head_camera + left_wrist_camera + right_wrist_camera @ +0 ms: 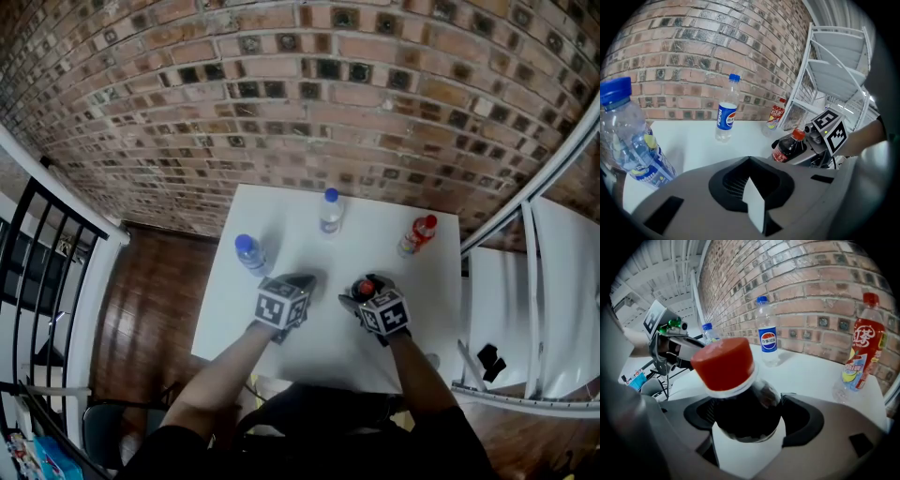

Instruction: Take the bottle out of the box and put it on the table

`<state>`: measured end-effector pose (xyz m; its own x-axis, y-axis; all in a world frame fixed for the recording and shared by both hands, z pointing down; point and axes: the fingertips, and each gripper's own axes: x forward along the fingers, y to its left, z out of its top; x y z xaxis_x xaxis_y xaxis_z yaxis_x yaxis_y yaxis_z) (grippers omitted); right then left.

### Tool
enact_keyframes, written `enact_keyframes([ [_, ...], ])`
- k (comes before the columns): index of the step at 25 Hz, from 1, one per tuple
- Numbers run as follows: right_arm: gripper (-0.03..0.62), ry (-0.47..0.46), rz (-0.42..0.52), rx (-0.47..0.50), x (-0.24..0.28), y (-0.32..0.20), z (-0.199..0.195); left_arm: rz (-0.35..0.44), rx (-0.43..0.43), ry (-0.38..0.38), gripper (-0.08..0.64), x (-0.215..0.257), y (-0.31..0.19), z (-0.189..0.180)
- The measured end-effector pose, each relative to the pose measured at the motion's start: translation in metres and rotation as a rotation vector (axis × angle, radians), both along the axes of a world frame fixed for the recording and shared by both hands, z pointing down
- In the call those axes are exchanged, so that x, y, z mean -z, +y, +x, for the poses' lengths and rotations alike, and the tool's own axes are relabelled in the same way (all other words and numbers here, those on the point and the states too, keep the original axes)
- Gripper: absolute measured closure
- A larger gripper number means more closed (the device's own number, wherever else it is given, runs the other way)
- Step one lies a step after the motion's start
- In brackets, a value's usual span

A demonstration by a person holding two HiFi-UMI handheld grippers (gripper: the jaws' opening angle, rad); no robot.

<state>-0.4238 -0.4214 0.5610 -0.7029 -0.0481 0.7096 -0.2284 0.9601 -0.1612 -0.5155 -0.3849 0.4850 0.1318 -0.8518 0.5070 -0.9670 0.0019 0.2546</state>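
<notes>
On the right gripper [747, 425] the jaws were spread wide but clamped on the cola bottle [740, 399], tilted, front-right of the Pepsi bottle [330, 211], base contact with the table [328, 356] unclear; left gripper [750, 192] sat front-left of the Pepsi, jaws together. Free room was the bare strip in front of the Pepsi; blue-capped bottle [251, 253] stood left-front of it near the left gripper, red-label bottle [415, 234] to its right near the table's right edge. Close behind the Pepsi ran the brick wall [281, 94], white rack [553, 272] off to its right, black railing [37, 272] and wood floor [141, 300] to its left.
</notes>
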Motion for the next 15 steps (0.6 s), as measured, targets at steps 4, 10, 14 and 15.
enact_keyframes([
  [4, 0.189, -0.003, 0.018, -0.010, 0.009, 0.002, 0.004, 0.007, -0.007, -0.016, 0.557, 0.012, 0.010, -0.003],
  [10, 0.189, -0.023, 0.066, -0.072, 0.027, 0.011, 0.025, 0.038, -0.048, -0.052, 0.557, 0.025, 0.029, 0.011],
  [14, 0.189, -0.051, 0.094, -0.142, 0.047, 0.025, 0.047, 0.084, -0.082, -0.064, 0.557, 0.042, 0.044, 0.023],
  [15, 0.189, -0.063, 0.104, -0.161, 0.053, 0.030, 0.053, 0.096, -0.088, -0.065, 0.557, 0.048, 0.050, 0.025],
])
